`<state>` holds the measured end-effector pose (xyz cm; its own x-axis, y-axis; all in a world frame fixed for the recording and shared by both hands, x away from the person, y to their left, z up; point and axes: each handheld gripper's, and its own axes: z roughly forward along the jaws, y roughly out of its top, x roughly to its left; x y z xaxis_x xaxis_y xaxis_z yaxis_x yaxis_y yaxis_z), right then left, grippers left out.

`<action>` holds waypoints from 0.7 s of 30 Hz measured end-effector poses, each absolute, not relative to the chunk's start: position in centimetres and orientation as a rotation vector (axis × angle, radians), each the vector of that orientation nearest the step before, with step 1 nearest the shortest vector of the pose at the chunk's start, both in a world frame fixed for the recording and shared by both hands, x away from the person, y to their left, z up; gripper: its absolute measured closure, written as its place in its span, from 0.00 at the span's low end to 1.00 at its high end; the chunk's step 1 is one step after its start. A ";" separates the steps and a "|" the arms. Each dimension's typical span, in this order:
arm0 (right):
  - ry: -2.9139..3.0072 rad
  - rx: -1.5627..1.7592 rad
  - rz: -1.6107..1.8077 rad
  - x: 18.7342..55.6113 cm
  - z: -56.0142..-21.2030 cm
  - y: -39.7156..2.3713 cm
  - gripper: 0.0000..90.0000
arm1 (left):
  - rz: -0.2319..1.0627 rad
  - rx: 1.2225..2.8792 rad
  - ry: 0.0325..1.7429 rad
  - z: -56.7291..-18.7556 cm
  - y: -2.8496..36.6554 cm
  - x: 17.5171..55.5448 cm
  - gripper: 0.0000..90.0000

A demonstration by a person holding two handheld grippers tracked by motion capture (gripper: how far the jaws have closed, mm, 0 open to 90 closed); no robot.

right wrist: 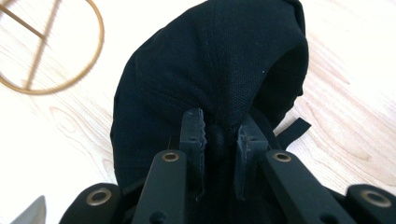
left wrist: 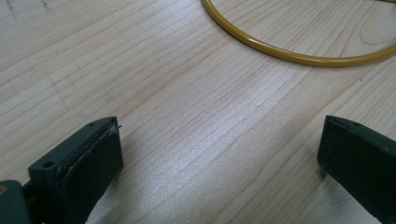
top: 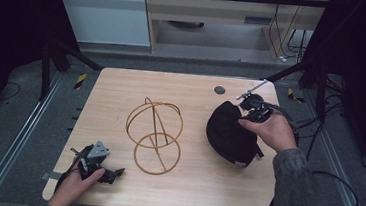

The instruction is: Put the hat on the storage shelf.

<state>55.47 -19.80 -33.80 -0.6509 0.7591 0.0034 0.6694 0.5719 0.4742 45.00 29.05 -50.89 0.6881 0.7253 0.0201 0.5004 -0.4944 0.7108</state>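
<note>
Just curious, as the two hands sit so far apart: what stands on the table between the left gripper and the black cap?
In the high view, a gold wire stand stands between the left gripper and the black cap.

— What's my left gripper (left wrist: 219, 154) giving me?
— Jaws wide apart, one at seven o'clock, the other at four, nothing but bare tabletop (left wrist: 187, 116) between them.
— Anything else?
— I see a curved arc of the yellow ring (left wrist: 280, 52) lying on the wood toward one o'clock, well clear of both jaws.
</note>
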 end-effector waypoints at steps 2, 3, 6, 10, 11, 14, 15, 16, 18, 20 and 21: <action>2.583 1.199 0.701 55.1 -33.3 -20.1 0.86 | 0.414 2.198 0.937 -50.9 29.0 45.0 0.00; 2.575 1.196 0.725 55.0 -33.1 -20.3 0.86 | 0.414 2.198 0.936 -50.9 29.0 45.0 0.00; 2.555 1.194 0.762 54.5 -32.4 -20.5 0.86 | 0.414 2.198 0.936 -50.9 29.0 45.0 0.00; 2.535 1.173 0.801 54.0 -31.5 -20.7 0.86 | 0.415 2.199 0.935 -50.9 29.0 45.0 0.00; 2.532 1.171 0.804 53.9 -31.3 -20.8 0.86 | 0.416 2.199 0.935 -50.9 29.0 45.0 0.00; 2.523 1.156 0.821 53.5 -30.7 -20.9 0.86 | 0.416 2.200 0.933 -50.9 29.1 45.0 0.00; 2.516 1.164 0.829 53.4 -30.5 -21.0 0.86 | 0.416 2.200 0.933 -50.9 29.1 45.0 0.00; 2.513 1.159 0.838 53.3 -30.3 -21.0 0.86 | 0.416 2.200 0.933 -50.9 29.1 45.0 0.00; 2.504 1.158 0.860 53.1 -30.0 -21.1 0.86 | 0.416 2.200 0.933 -50.9 29.1 45.0 0.00; 2.496 1.155 0.874 52.9 -29.6 -21.2 0.86 | 0.416 2.200 0.933 -50.9 29.1 45.0 0.00; 2.497 1.148 0.877 52.8 -29.5 -21.2 0.86 | 0.416 2.200 0.934 -50.9 29.1 45.0 0.00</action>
<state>52.77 -21.24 -29.46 -0.6559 0.7546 0.0182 0.6002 0.5068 0.6188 45.01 29.05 -50.89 0.6886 0.7249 0.0203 0.4998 -0.4946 0.7110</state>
